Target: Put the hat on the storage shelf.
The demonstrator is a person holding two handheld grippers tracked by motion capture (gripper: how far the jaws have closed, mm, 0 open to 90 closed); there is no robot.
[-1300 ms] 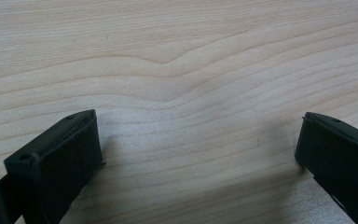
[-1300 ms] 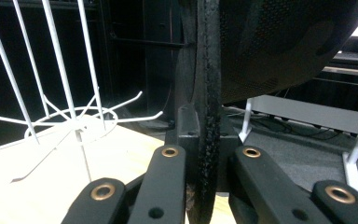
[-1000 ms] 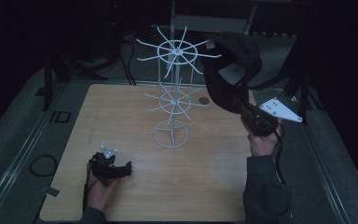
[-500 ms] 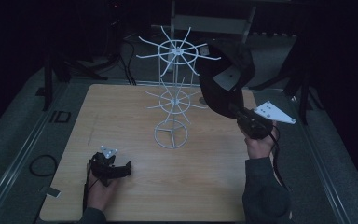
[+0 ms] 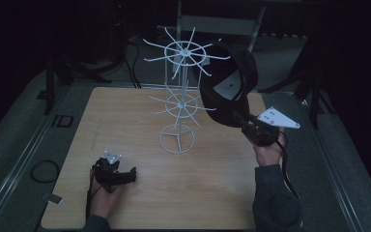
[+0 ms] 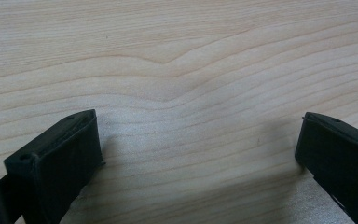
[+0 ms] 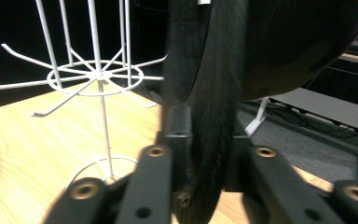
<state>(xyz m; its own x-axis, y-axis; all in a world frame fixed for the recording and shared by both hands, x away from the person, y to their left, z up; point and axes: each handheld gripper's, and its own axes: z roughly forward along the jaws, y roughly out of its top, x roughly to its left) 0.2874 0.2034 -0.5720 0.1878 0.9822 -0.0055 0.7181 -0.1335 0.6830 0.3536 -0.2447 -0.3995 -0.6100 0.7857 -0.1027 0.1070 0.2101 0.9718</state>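
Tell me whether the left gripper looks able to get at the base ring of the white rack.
Probably yes: the left gripper sits open on bare table, nothing between it and the rack's base ring.

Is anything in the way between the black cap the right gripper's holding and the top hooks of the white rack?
Nothing visible. The right gripper holds the black cap right beside the white rack, by its top ring of hooks.
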